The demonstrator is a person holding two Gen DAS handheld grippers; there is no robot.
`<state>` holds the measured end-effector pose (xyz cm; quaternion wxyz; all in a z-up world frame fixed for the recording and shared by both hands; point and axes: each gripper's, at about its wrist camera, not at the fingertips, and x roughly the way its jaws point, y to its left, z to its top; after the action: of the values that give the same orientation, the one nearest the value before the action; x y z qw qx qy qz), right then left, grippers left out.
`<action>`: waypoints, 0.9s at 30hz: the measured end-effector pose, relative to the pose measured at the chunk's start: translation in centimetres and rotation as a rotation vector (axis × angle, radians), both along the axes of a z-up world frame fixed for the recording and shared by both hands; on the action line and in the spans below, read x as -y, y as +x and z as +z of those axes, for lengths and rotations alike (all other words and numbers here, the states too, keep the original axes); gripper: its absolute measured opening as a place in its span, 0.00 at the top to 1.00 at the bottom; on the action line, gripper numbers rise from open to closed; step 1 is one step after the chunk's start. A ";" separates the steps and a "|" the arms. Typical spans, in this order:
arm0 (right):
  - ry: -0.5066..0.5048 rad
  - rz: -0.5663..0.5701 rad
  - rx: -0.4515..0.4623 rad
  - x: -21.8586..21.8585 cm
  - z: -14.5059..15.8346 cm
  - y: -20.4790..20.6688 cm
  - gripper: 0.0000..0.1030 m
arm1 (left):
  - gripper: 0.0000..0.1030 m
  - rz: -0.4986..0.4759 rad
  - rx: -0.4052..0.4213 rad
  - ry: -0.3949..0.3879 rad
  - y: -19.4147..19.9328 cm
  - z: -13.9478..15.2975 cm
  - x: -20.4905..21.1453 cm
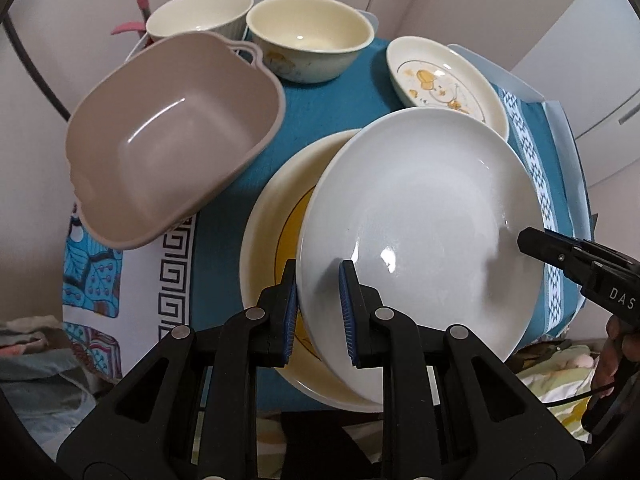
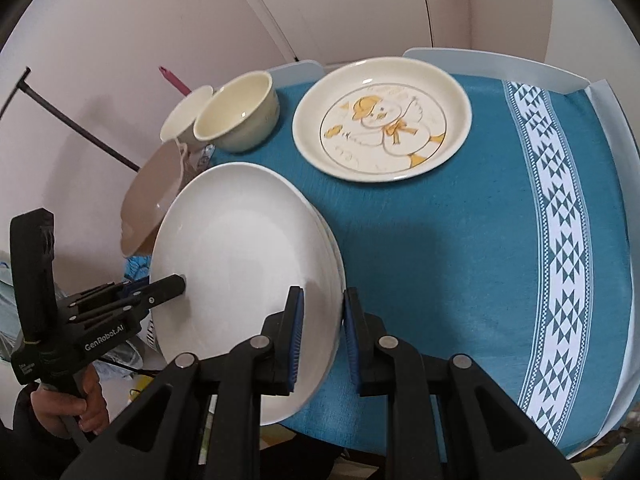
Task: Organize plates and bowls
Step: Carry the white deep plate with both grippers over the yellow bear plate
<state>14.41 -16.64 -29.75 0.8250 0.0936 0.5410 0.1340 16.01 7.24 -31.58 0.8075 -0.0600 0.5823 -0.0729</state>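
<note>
A large white plate [image 1: 420, 220] is held tilted between both grippers. My left gripper [image 1: 317, 280] is shut on its near rim, and its finger also shows at the plate's left edge in the right wrist view [image 2: 172, 286]. My right gripper [image 2: 323, 300] is shut on the opposite rim and reaches in from the right in the left wrist view [image 1: 532, 242]. Just under the white plate [image 2: 240, 264] lies a cream plate with a yellow ring [image 1: 268, 248], mostly hidden. Whether the two plates touch I cannot tell.
On the teal tablecloth [image 2: 440, 260] lie a duck-pattern plate [image 2: 382, 120], a cream bowl [image 1: 308, 36], a white ribbed bowl [image 1: 196, 16] and a taupe square bowl with handles [image 1: 172, 136] at the left edge. White edge guards [image 2: 500, 64] line the table's far side.
</note>
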 end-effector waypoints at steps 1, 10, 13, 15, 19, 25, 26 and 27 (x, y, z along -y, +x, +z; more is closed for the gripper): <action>-0.006 -0.001 -0.006 -0.1 -0.2 0.1 0.82 | 0.83 0.000 -0.001 0.001 0.4 -0.3 0.1; -0.046 0.013 -0.023 -0.3 -1.5 1.2 0.82 | 0.82 0.003 -0.024 0.017 1.5 -1.7 0.7; -0.051 0.020 -0.022 -0.6 -1.6 1.3 0.82 | 0.82 -0.011 -0.030 0.076 1.7 -2.1 1.2; -0.055 0.032 -0.014 -0.9 -1.6 1.3 0.82 | 0.82 -0.019 -0.031 0.103 1.8 -2.4 1.6; -0.078 0.044 -0.004 -1.2 -1.7 1.5 0.82 | 0.83 -0.026 -0.034 0.114 1.9 -2.6 2.0; -0.118 0.062 0.005 -1.5 -2.2 1.5 0.82 | 0.82 -0.060 -0.008 0.182 1.7 -2.6 3.1; -0.122 0.064 0.006 -1.6 -2.2 1.5 0.82 | 0.82 -0.066 -0.004 0.192 1.7 -2.6 3.2; -0.124 0.066 0.008 -1.6 -2.2 1.5 0.82 | 0.83 -0.071 -0.001 0.204 1.7 -2.6 3.2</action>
<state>15.93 -15.05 -31.99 0.8265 0.0239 0.5477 0.1277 17.71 3.99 -34.20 0.8061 0.0432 0.5887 -0.0418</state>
